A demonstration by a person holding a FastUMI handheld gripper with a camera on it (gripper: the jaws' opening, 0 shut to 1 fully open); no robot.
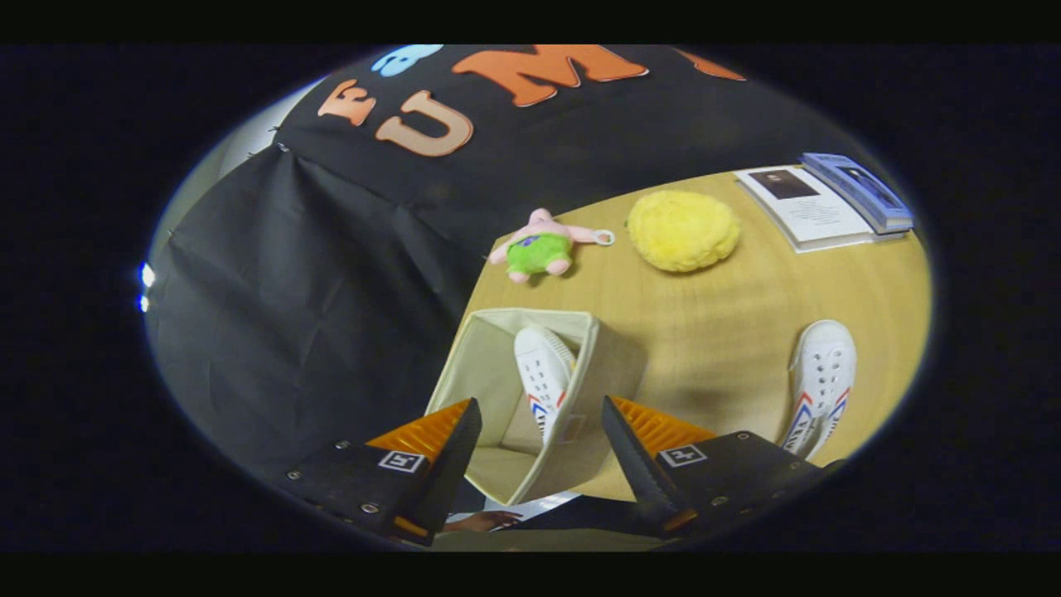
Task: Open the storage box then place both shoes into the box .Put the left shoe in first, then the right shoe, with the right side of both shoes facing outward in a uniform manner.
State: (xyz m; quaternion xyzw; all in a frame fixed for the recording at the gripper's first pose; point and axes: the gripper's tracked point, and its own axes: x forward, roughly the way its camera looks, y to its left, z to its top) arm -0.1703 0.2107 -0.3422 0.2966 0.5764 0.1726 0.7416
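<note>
Looking down over a tan tabletop (713,332) from above. Tool (539,414) spread wide, fingers well apart, pinching nothing, hovering over the box (497,356). Box open, of beige fabric, standing at the tabletop's corner, seen between the two fingers. One white shoe (543,373) with red and blue stripes inside the box, leaning against its far-right wall, toe pointing away from the tool. Second shoe (816,385), same white with the same stripes, lying on the tabletop well to the right of the box, beyond the right finger, toe likewise pointing away. Past the box, near the far edge of the tabletop, a pink plush toy (543,245) in green shorts, lying flat, with a small ring on one arm. Right of the toy and further from the box, a round yellow cushion (684,230). Beyond the cushion, far right of the box, an open booklet (808,209) with a blue book (862,191) resting along its edge. Below the box, between the fingers' bases, a hand (485,521) partly visible. Black cloth (315,298) hanging left of and behind the box.
</note>
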